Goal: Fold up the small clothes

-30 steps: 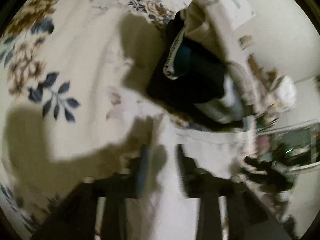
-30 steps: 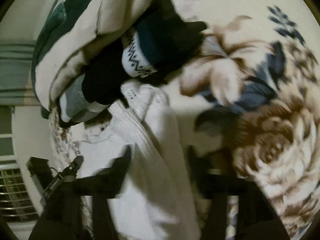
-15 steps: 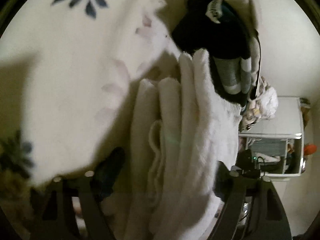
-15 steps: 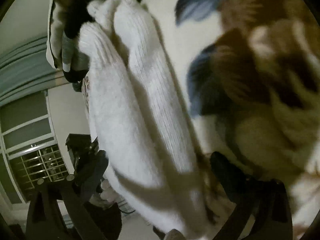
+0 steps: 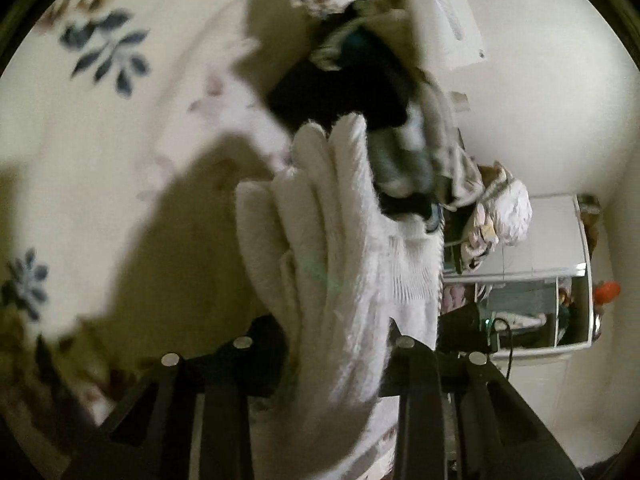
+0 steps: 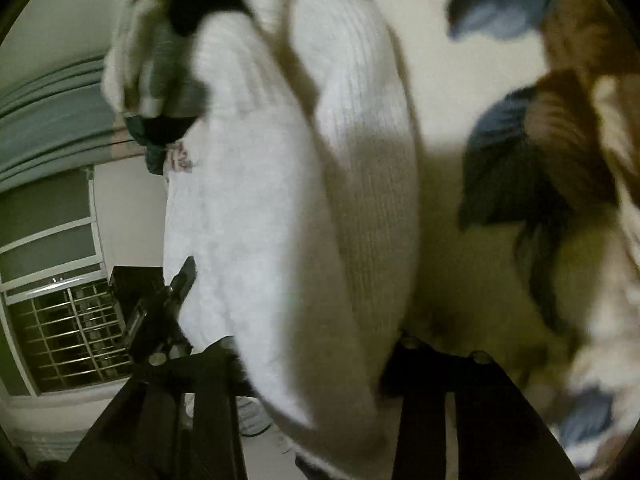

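a: left wrist view, nearest first?
b: the left gripper (image 5: 336, 344) has its two black fingers (image 5: 264, 344) set on either side of a bunched white knit garment (image 5: 340, 280). the cloth fills the gap between them and is pressed from both sides, so i read it as clamped on the garment. the garment stands up in several thick folds in front of the camera.

a: right wrist view?
b: the right gripper (image 6: 316, 364) grips the same white knit garment (image 6: 288, 184); the ribbed cloth runs down between the fingers (image 6: 404, 368) and swells wide above them. this view is blurred, so the fingertip contact is partly hidden by the cloth.

a: what lies behind the garment?
b: a pile of dark clothes (image 5: 352, 92), black with teal and a grey-and-white striped piece, touches the upper end of the folds. all of it lies on a cream bedspread (image 5: 120, 140) printed with blue and brown flowers.

a: further back?
b: in the left view a white cabinet (image 5: 536, 272) with open compartments stands past the bed edge, against a pale wall (image 5: 540, 100). in the right view a barred window (image 6: 60, 320) and green curtains (image 6: 44, 120) show beyond the bed.
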### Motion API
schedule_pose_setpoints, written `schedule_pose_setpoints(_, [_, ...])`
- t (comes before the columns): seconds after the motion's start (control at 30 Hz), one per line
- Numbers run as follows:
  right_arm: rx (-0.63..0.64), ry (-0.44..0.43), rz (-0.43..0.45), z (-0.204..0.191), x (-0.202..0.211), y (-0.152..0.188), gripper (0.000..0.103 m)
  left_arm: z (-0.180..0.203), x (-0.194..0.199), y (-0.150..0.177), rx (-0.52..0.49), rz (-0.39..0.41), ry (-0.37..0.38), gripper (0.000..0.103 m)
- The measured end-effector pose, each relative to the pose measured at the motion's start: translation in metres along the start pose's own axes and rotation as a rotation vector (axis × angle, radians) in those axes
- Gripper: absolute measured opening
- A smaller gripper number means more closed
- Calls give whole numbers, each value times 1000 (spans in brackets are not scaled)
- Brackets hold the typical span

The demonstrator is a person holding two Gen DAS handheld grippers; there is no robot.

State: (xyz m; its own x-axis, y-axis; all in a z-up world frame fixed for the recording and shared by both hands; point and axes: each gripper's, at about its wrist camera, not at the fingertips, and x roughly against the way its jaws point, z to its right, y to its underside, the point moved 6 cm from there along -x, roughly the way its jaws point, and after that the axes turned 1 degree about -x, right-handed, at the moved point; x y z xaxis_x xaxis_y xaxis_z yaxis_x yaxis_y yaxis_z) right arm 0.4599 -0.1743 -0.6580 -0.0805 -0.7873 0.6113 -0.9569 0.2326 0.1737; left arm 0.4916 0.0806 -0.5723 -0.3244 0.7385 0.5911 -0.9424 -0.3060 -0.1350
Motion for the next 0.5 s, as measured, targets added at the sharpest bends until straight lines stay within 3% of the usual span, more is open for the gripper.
schedule_pose_setpoints(0.13, [34, -3, 44, -36, 35, 22, 38, 49, 32, -4, -56, 7, 3, 28])
schedule_pose_setpoints(0.27, [95, -31, 91, -86, 102, 36, 38, 109, 63, -27, -115, 44, 21, 28])
schedule_pose_setpoints(0.4, [170, -64, 165, -152, 168, 23, 38, 169, 83, -73, -178, 111, 51, 29])
schedule_pose_setpoints(0.5, [219, -70, 228, -205, 201, -13, 38, 202, 84, -122, -213, 154, 76, 29])
